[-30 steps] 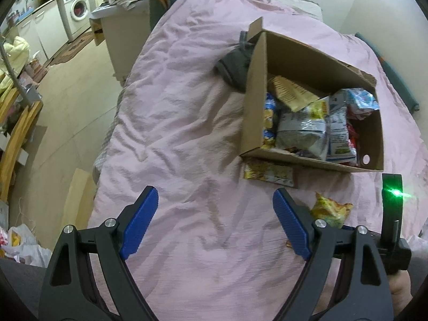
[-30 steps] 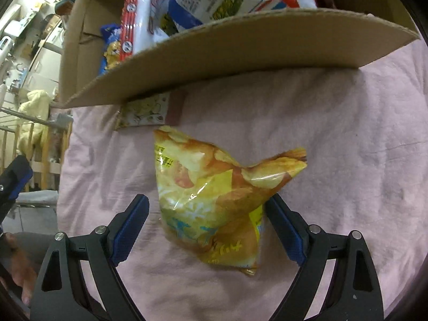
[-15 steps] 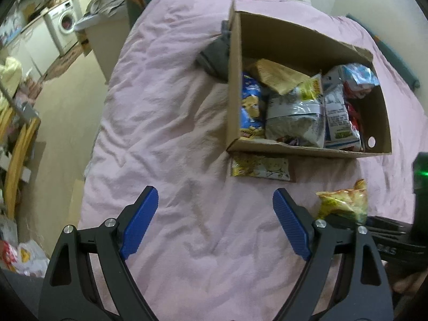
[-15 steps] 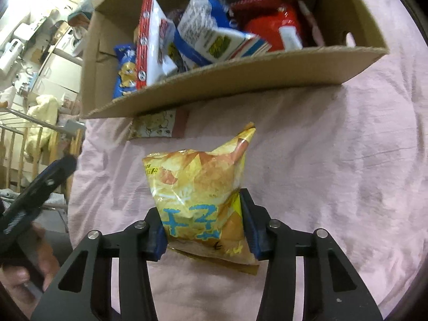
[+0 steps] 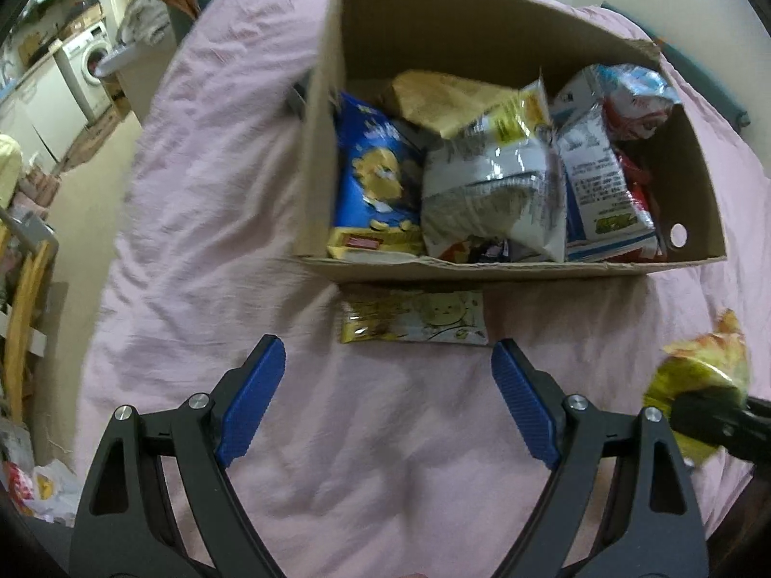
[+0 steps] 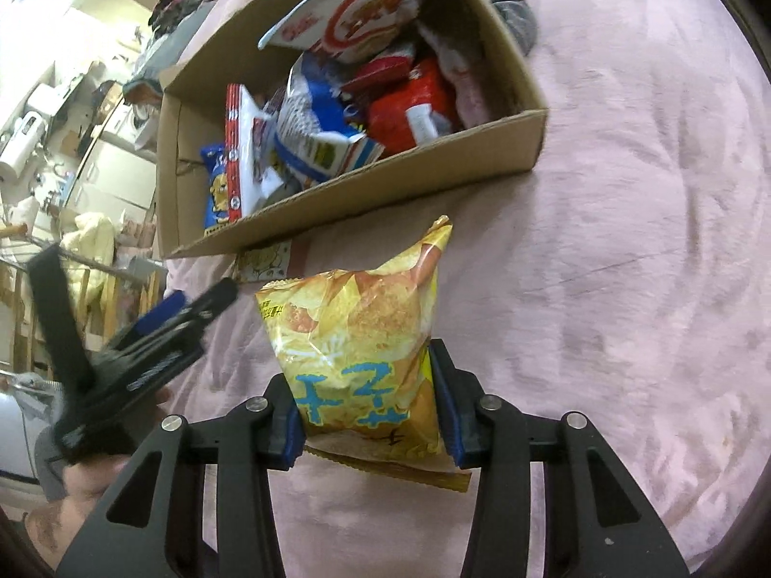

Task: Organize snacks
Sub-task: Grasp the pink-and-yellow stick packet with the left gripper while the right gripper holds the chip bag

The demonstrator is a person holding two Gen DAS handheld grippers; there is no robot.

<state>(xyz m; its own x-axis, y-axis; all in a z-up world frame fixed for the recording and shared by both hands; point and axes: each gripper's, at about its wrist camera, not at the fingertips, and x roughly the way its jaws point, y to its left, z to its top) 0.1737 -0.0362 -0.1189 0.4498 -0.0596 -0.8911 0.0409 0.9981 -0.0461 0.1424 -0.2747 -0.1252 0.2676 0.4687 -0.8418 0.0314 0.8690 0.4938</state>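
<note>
A cardboard box [image 5: 482, 267] full of snack bags sits on the pink bedspread; it also shows in the right wrist view [image 6: 366, 192]. My right gripper [image 6: 368, 416] is shut on a yellow chip bag [image 6: 356, 337] and holds it above the bedspread, short of the box. The bag also shows at the right edge of the left wrist view [image 5: 698, 366]. My left gripper [image 5: 388, 404] is open and empty, just short of a flat yellow snack packet [image 5: 414, 320] that lies against the box's near wall. That packet also shows in the right wrist view [image 6: 265, 262].
The pink bedspread [image 5: 202, 221] covers the bed. A dark grey cloth [image 6: 515, 19] lies behind the box. The floor, a washing machine [image 5: 91, 65] and wooden furniture [image 5: 24, 318] lie beyond the bed's left edge.
My right gripper closed on the yellow chip bag and lifted it off the bedspread. My left gripper moved forward toward the box and the flat yellow packet, still open.
</note>
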